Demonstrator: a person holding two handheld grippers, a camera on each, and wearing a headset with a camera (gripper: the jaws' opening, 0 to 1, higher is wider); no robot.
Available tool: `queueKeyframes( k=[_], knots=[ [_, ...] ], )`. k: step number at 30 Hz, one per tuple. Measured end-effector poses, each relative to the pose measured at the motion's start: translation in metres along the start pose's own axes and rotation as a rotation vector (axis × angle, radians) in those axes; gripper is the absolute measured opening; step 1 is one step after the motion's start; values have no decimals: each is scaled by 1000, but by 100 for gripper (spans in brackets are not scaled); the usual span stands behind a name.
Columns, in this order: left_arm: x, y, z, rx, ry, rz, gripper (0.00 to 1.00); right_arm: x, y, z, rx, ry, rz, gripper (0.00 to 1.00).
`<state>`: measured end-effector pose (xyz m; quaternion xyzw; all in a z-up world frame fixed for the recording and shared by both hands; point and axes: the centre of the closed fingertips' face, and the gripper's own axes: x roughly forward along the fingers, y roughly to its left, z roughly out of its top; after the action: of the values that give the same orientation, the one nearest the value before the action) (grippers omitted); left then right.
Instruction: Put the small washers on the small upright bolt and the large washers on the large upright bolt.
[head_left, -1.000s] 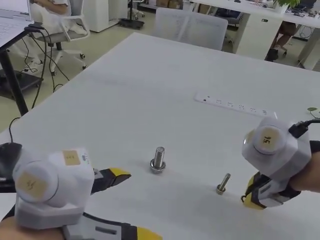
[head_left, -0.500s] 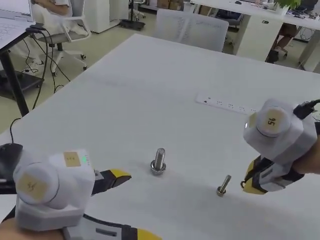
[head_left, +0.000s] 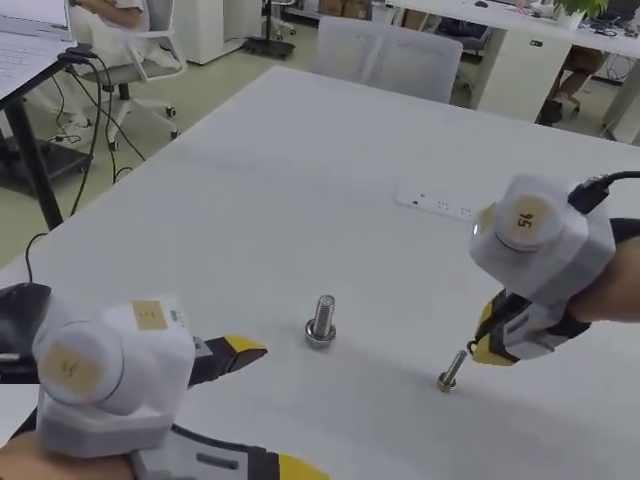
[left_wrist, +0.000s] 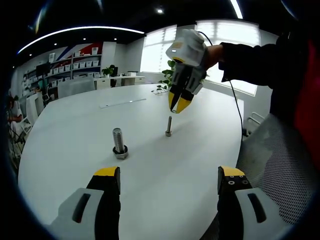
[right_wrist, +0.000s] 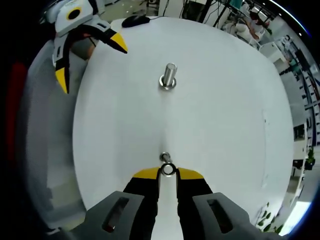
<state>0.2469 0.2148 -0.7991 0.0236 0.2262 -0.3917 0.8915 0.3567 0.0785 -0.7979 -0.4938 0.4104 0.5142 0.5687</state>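
- Looking down in the head view, the white table (head_left: 300, 180) carries the large bolt (head_left: 321, 322) upright near the middle, with a ring at its foot. The small bolt (head_left: 449, 370) stands to its right. The right gripper (head_left: 482, 346) hangs just over the small bolt's top. The left gripper (head_left: 270, 405) sits near left, its yellow tips spread wide with nothing between them. A power strip (head_left: 440, 205) lies farther back.
- Facing along the left gripper view, the left gripper (left_wrist: 169, 172) has its jaws far apart and empty. The large bolt (left_wrist: 118, 142) is ahead to the left and the small bolt (left_wrist: 169, 126) beyond it. The right gripper (left_wrist: 180, 104) points down above the small bolt, apart from it.
- Peering through the right gripper view, the right gripper (right_wrist: 168, 174) has its tips drawn narrow, pinching a small washer (right_wrist: 168, 170). The washer sits right beside the top of the small bolt (right_wrist: 165, 157). The large bolt (right_wrist: 170, 76) is farther off, and the left gripper (right_wrist: 90, 64) is splayed at far left.
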Motion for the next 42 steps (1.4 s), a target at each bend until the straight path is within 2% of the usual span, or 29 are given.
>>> queueKeyframes(
  k=[10, 28, 42],
  knots=[
    [0, 2, 0, -5, -2, 7, 79, 7, -2, 4, -23, 15, 17, 14],
    [1, 3, 0, -10, -2, 10, 79, 19, -6, -2, -24, 43, 39, 14],
    [2, 4, -1, -13, 1, 11, 79, 37, -6, -6, -15, 53, 59, 14]
  ],
)
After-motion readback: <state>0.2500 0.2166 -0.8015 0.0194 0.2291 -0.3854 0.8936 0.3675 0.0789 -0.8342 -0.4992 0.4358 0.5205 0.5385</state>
